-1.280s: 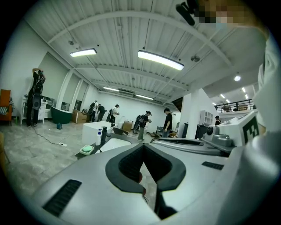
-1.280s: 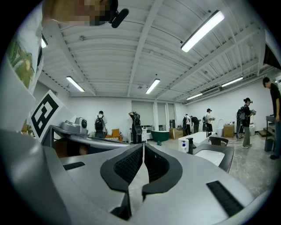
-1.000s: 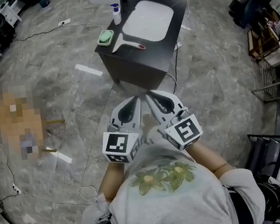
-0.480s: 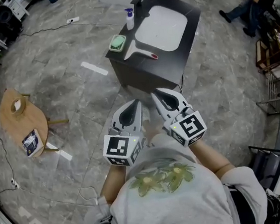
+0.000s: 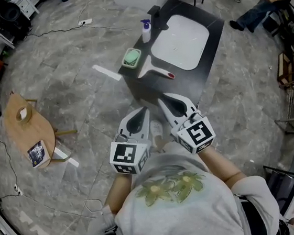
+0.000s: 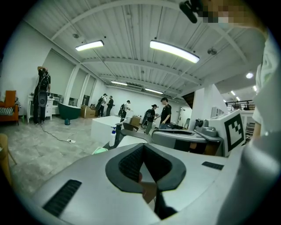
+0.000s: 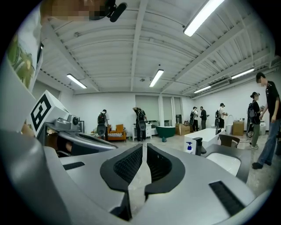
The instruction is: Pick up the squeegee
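Squeegee on the table — left gripper and right gripper fingers pressed together, empty.

Both grippers are held close in front of the person's chest, on the near side of the black table and short of its edge. The left gripper and right gripper lie side by side, tips converging toward the table. Marker cubes sit nearest the body (left cube, right cube). The left jaws meet at the tip. The right jaws leave only a thin slit. Nothing sits between either pair. Both forearms are bent in tight.
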A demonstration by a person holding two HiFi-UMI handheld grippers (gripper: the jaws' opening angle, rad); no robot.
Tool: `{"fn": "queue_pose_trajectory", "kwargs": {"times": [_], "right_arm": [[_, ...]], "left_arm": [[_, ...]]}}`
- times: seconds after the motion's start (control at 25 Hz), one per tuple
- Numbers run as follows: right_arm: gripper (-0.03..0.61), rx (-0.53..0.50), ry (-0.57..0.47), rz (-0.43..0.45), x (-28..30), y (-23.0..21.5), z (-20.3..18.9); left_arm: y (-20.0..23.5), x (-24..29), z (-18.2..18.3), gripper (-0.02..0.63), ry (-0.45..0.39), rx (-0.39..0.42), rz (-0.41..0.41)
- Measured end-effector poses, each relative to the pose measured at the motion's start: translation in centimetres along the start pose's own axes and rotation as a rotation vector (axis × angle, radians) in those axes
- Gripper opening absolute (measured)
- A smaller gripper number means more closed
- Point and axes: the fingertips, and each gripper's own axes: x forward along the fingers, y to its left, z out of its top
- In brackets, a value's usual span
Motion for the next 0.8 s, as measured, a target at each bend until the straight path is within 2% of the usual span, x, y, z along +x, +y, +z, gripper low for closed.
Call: {"fn": "queue_pose_trajectory", "kwargs": {"times": [0.32, 0.8], "right_arm": [[0.026, 0.017, 0.066, 0.017, 3.3, -4.6, -1.8], [0.026, 0.003, 0.154, 0.057, 7.2, -8.5, -3.9]], "left_arm": [[2.2, 5.3, 0.8, 0.009, 0.033, 0.010, -0.005], [4.2, 10.4, 1.0, 0.009, 0.075, 0.009, -0.010]]}}
